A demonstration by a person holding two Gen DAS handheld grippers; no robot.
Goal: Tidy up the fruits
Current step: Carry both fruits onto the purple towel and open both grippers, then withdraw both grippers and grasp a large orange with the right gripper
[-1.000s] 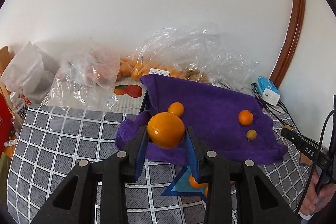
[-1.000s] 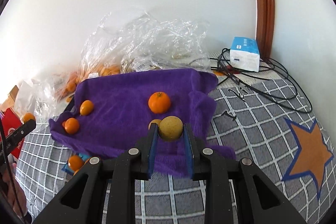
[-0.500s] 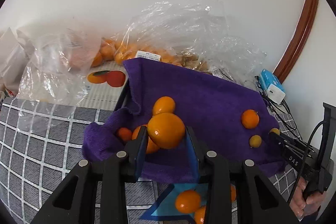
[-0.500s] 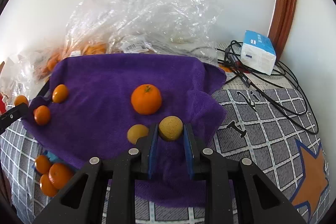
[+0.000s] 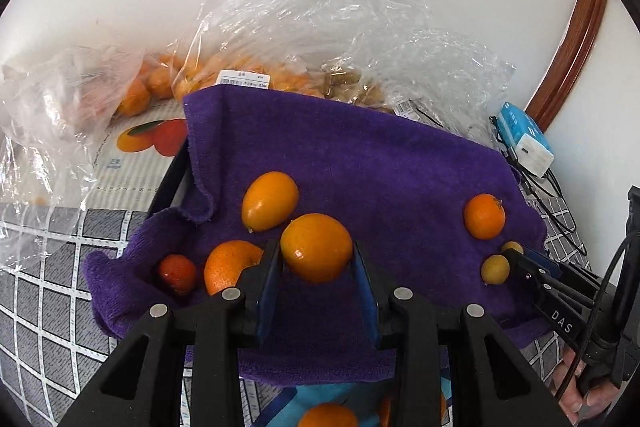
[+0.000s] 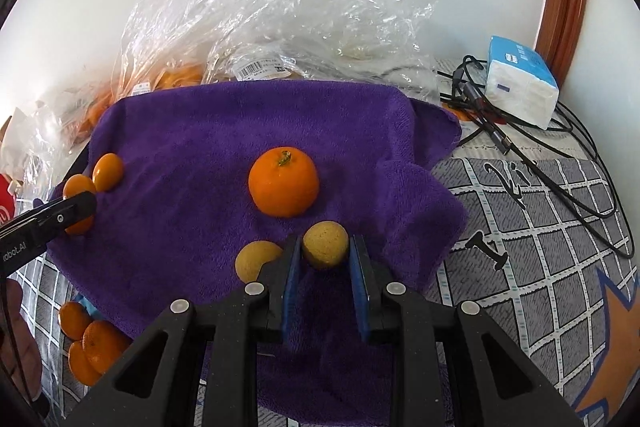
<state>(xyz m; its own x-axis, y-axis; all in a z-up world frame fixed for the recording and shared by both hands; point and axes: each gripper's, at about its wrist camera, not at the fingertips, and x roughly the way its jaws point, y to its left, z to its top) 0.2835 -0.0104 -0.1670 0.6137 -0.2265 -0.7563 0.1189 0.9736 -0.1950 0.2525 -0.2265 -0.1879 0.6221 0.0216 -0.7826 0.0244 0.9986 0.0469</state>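
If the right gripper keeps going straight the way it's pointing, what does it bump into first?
Probably the purple towel. The right gripper, shut on a small tan fruit, points down at the cloth just ahead. The big orange lies a little beyond and left; depth is hard to judge, so it might graze that.

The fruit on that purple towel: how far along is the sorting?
Partway. Oranges lie grouped at one end of the purple towel, a tan fruit at the other. The left gripper holds an orange, the right gripper a tan fruit. Loose oranges remain off the towel.
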